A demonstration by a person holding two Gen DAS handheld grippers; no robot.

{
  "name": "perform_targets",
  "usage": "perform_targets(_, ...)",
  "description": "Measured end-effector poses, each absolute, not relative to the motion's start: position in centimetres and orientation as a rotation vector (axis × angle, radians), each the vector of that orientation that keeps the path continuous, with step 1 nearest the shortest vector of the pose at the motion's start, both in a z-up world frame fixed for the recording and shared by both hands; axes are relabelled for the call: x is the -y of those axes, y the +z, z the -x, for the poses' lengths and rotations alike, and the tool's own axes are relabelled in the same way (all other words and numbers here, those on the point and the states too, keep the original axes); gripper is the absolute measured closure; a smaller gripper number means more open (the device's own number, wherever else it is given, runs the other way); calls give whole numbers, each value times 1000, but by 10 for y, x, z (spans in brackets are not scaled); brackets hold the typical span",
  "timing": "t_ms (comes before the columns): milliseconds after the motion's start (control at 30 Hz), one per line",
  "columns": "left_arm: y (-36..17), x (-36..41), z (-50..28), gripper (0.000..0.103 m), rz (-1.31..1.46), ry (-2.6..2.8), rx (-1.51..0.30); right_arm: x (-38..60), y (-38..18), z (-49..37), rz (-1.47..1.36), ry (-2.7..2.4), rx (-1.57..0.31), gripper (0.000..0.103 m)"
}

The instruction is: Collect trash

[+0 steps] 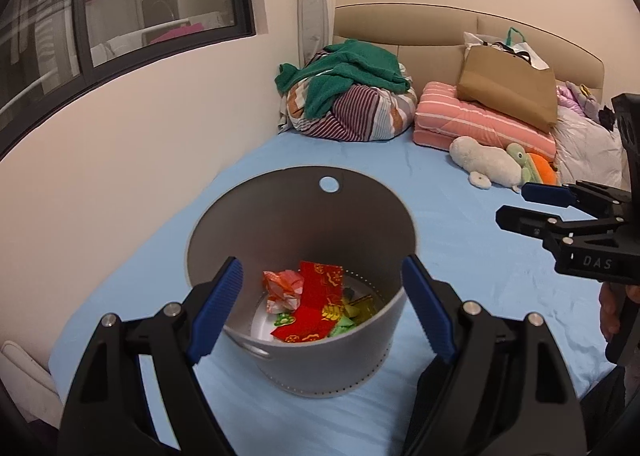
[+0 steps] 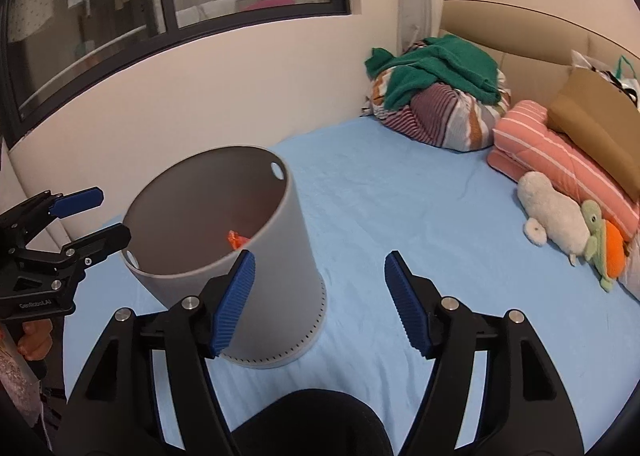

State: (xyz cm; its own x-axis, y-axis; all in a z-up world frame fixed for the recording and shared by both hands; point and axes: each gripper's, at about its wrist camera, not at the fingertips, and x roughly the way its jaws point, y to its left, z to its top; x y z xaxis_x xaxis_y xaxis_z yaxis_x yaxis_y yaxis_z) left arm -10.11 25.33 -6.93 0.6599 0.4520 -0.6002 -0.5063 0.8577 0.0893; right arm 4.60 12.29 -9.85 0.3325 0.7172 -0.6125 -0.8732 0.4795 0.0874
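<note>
A grey round bin [image 1: 372, 356] stands upright on the blue bed sheet [image 1: 460, 248]. Inside it lie red envelopes [image 1: 320, 288], a crumpled orange-and-white wrapper [image 1: 280, 288] and small green scraps [image 1: 344, 326]. My left gripper [image 1: 322, 264] hovers open above the bin's near rim, one finger on each side, holding nothing. The right gripper [image 1: 512, 203] reaches in from the right edge, apart from the bin. In the right wrist view the bin [image 2: 280, 256] is at the left. My right gripper [image 2: 320, 304] is open over bare sheet [image 2: 400, 207]. The left gripper [image 2: 114, 212] shows at the far left.
At the head of the bed are a striped bedding bundle [image 1: 360, 111] under a green towel [image 1: 352, 67], a folded pink quilt [image 1: 472, 119], a brown paper bag [image 1: 508, 87] and plush toys [image 1: 484, 159]. A wall with a window [image 1: 120, 15] runs along the left.
</note>
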Motion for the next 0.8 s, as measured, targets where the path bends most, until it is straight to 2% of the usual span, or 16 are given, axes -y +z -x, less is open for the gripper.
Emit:
perform_targets(367,-77,-172,47,21,5,331,-658,11,-113,-75,155,719,-664,30)
perform_targets(500,-84,-141,20,21,-6,245,-669,67,-119,-81,104,595,-665,23)
perform_targets(800,-97,-61,-28,21,-51,94,-669,182,-134,-90,5,327,-672,22)
